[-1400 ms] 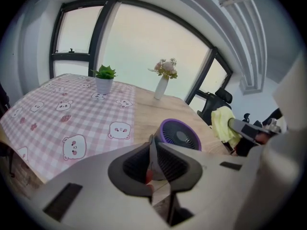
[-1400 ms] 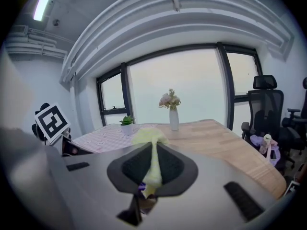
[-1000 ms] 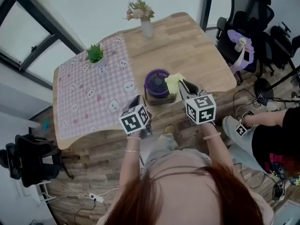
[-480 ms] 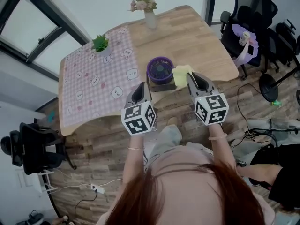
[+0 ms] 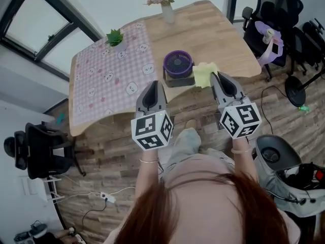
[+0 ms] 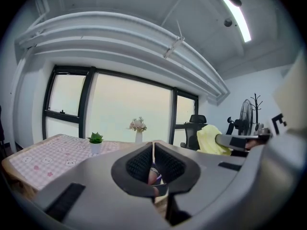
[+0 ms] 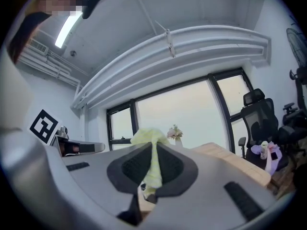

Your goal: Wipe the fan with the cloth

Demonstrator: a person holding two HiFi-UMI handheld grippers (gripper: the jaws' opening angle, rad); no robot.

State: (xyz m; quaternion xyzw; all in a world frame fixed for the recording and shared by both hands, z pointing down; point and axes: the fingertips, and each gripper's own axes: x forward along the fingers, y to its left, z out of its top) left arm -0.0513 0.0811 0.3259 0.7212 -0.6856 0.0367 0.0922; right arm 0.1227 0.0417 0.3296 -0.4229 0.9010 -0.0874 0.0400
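The right gripper (image 5: 216,76) is clamped on a soft, pale yellow cloth (image 5: 204,73). In the right gripper view a thin fold runs up the seam between the pads, and the rest puffs out loosely past the tips. The left gripper (image 5: 153,84) is closed on nothing, its pads meeting flat.

The small round purple fan with a slotted grille (image 5: 178,65) sits on a dark block base, on the near edge of the light wooden table (image 5: 218,29). It is ahead of both grippers and between their lines, nearer the right gripper's tip. The bunched cloth is just beside the fan's right flank; whether they touch is unclear.

The cloth looks light and limp. It will drape and drag rather than push, so the free bunch beyond the tips is probably the part that wipes.

The fan looks light, with a thin plastic grille that could flex or let the fan slide under pressure. The solid base or outer rim seems the safest place for the empty left gripper to steady it.

Its round face is turned upward and toward the person. The fan is round with no real long axis; its hub axis seems to run steeply up.
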